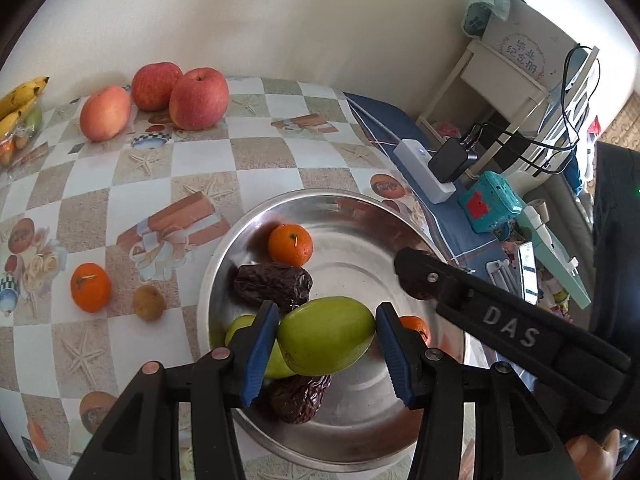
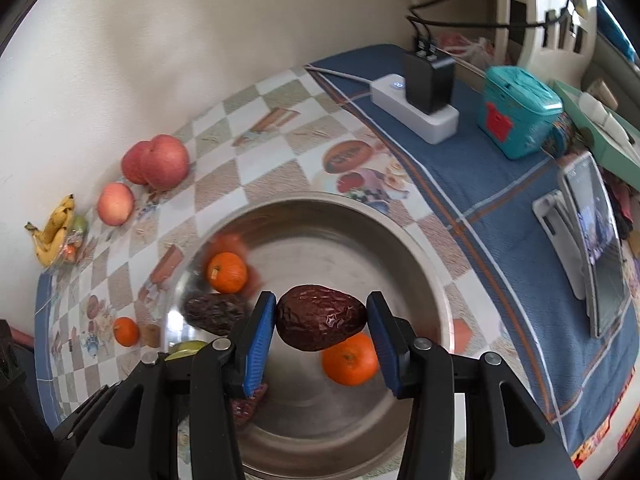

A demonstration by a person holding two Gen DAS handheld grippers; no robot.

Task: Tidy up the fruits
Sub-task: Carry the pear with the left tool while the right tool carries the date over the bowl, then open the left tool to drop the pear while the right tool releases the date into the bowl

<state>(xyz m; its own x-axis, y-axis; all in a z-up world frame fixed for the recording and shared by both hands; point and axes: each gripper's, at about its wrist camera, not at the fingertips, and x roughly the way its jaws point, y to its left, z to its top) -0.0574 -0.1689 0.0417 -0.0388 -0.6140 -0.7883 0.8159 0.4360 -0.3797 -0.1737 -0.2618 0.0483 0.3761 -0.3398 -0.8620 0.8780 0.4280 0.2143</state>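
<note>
A steel bowl (image 1: 360,216) sits on the checked tablecloth and holds a tangerine (image 1: 290,244), two dark dates (image 1: 274,286) and a green fruit (image 1: 240,326). My left gripper (image 1: 326,338) is shut on a green mango (image 1: 326,334) above the bowl. My right gripper (image 2: 322,322) is shut on a dark date (image 2: 320,322) over the bowl (image 2: 420,248), above another tangerine (image 2: 350,360). The right gripper also shows in the left wrist view (image 1: 416,276).
Two red apples (image 1: 198,98), a peach (image 1: 105,113), bananas (image 1: 18,102), a loose tangerine (image 1: 90,287) and a small brown fruit (image 1: 148,302) lie on the table. A power strip (image 2: 416,110), teal box (image 2: 520,112) and phone (image 2: 600,248) are at the right.
</note>
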